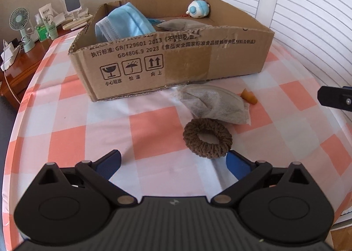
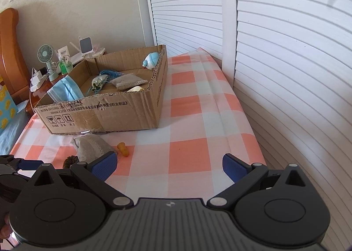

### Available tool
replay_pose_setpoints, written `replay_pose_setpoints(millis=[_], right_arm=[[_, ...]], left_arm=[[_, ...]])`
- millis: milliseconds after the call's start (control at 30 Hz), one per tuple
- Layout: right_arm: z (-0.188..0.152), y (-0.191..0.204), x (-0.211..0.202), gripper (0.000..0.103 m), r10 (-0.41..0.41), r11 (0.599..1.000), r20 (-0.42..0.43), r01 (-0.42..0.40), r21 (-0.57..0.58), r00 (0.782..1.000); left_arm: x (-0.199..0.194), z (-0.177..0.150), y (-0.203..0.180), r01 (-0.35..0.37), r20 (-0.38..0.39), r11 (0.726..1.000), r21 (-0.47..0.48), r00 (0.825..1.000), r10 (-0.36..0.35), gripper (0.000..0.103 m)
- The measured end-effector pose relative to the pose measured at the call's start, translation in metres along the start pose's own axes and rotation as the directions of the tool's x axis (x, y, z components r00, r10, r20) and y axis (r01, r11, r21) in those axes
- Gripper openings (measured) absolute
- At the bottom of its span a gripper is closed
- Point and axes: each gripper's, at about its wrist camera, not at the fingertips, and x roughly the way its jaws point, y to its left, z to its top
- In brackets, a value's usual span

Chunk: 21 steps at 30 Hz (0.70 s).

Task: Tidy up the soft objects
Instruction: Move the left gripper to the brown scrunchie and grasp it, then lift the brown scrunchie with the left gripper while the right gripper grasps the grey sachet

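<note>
Brown scrunchie [image 1: 207,141], grey pouch [image 1: 214,103] touching, before box [image 1: 171,61].

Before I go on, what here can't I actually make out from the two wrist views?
- Scrunchie: near edge hidden by the left gripper's finger; in the right view only a sliver shows behind the right gripper's finger.
- Box floor: left view blocked by the front wall and the mask.
- Pale item in the box: mostly behind the wall, unidentifiable.
- Orange piece: too small to identify.
</note>
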Motion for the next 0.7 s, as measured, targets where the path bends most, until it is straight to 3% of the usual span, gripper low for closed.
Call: replay_pose_setpoints(millis=[67,167,433,700], right_arm=[[-0.001,0.002,0.001,0.103,-0.001,1.000,-0.004,0.001,-0.007,1.000],[-0.001,0.004,0.001,0.103,-0.002,1.000,-0.008,0.002,-0.020,1.000],[-0.002,0.006,0.005,0.103,-0.008,1.000,-0.019,0.007,-0.030,1.000],[-0.003,0.017,0.011,0.103,0.002,0.997,-0.037,-0.005,-0.072,0.999]], left_arm=[[0.000,0.001,-0.007,0.015,0.015,0.999,0.028,1.000,-0.015,0.098],[0.000,0.005,-0.014,0.034,0.035,0.998,0.048,0.999,-0.035,0.087],[-0.004,0.007,-0.018,0.081,0.054,0.996,0.036,0.995,-0.083,0.043],[-0.011,0.002,0.001,0.067,0.047,0.998,0.002,0.997,-0.067,0.041]])
